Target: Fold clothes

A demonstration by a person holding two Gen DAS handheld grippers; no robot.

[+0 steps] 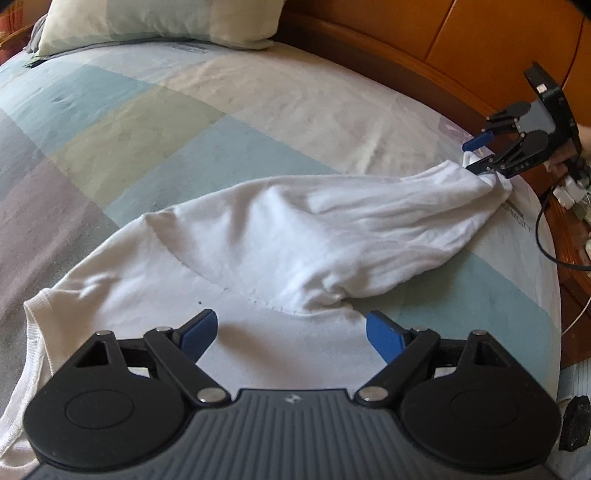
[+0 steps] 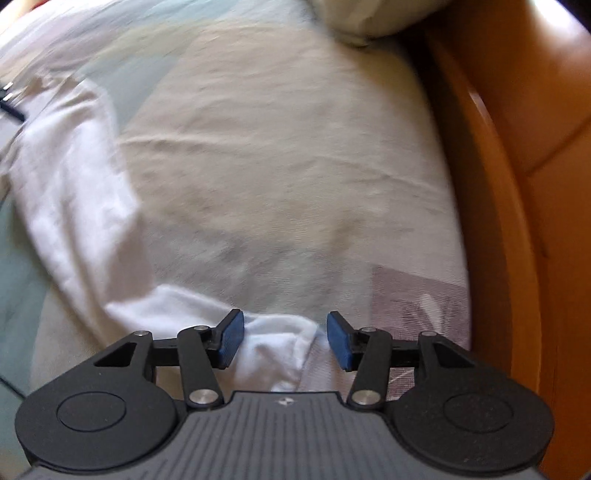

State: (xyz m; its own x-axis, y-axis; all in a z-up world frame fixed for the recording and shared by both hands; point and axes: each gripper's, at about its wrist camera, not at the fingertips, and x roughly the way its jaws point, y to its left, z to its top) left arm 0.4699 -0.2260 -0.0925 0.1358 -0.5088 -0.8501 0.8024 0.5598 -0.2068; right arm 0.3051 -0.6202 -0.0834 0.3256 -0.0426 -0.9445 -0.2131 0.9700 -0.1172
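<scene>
The left gripper [image 1: 291, 332] hangs with its jaws wide apart just above the near part of a white shirt [image 1: 258, 236], holding nothing. The right gripper [image 2: 284, 339] also has its jaws apart, with a bunched end of the shirt [image 2: 273, 343] lying between the blue pads; in the left wrist view the right gripper [image 1: 476, 157] sits at the far right tip of the cloth, one pad above it and one against it, not pressed shut.

The shirt lies on a bed [image 1: 147, 122] covered in a sheet of pale blue, green, beige and grey squares. Its near part is spread fairly flat, with a ribbed edge at the near left. From the middle a long rumpled section stretches away to the right, narrowing to the tip near the bed's right edge. A pillow [image 1: 155, 26] rests at the far end, against a wooden headboard [image 1: 461, 44].

Judging from this, the shirt is stretched out and wrinkled, not a neat folded stack, so smoothing and folding remain
</scene>
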